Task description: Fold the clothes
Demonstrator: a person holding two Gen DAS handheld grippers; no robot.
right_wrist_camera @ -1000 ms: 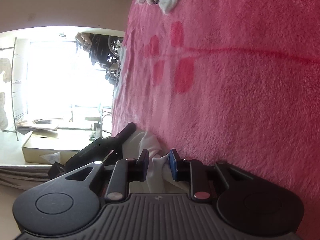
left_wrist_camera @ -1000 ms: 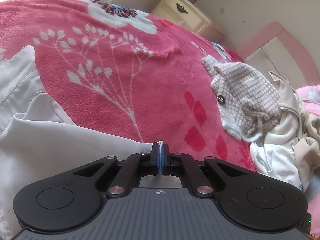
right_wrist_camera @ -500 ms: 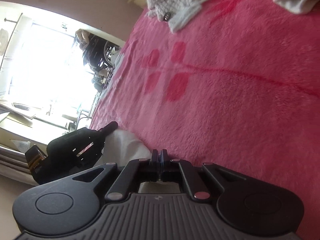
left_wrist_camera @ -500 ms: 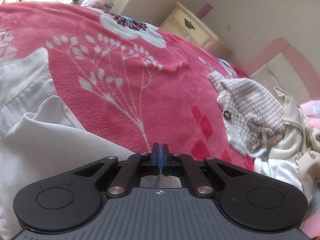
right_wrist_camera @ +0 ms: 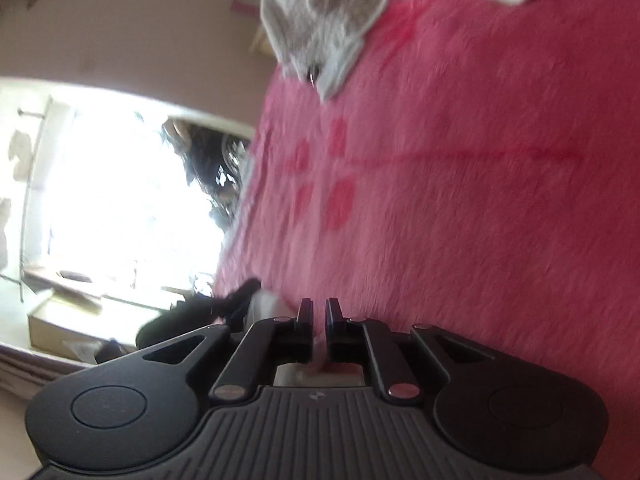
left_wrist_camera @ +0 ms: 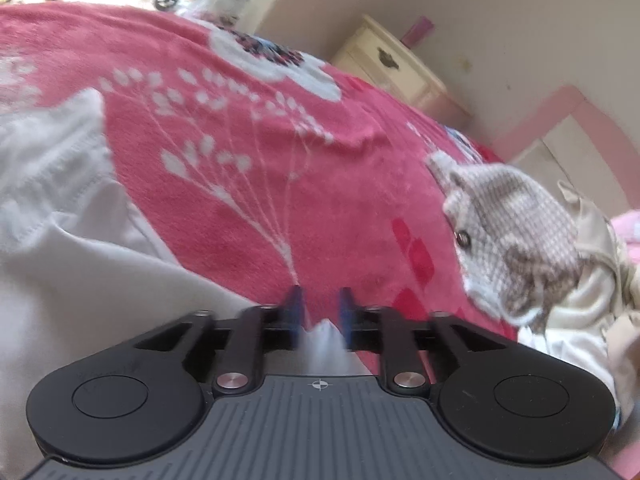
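A white garment (left_wrist_camera: 80, 260) lies spread on the red floral blanket (left_wrist_camera: 280, 160), filling the left of the left wrist view. My left gripper (left_wrist_camera: 320, 304) hovers at its near edge with jaws opening. A peak of the white cloth (left_wrist_camera: 325, 330) stands loose between the fingers, and the pads do not press on it. In the right wrist view my right gripper (right_wrist_camera: 319, 312) is low over the pink blanket (right_wrist_camera: 460, 200), its jaws opening a narrow gap. A pale bit of cloth (right_wrist_camera: 318, 356) shows deep in that gap. A corner of the white garment (right_wrist_camera: 266, 302) lies just to its left.
A checked knit garment with a button (left_wrist_camera: 516, 240) rests on a heap of cream clothes (left_wrist_camera: 592, 300) at the right. Behind stand a cream nightstand (left_wrist_camera: 396, 68) and a pink headboard (left_wrist_camera: 560, 120). The bed's edge, a bright window (right_wrist_camera: 100, 180) and a cardboard box (right_wrist_camera: 52, 320) lie left.
My left jaws, shut on the white cloth edge before, have parted and the cloth stands free. The right jaws closed, then parted slightly, and that hand swung across the blanket.
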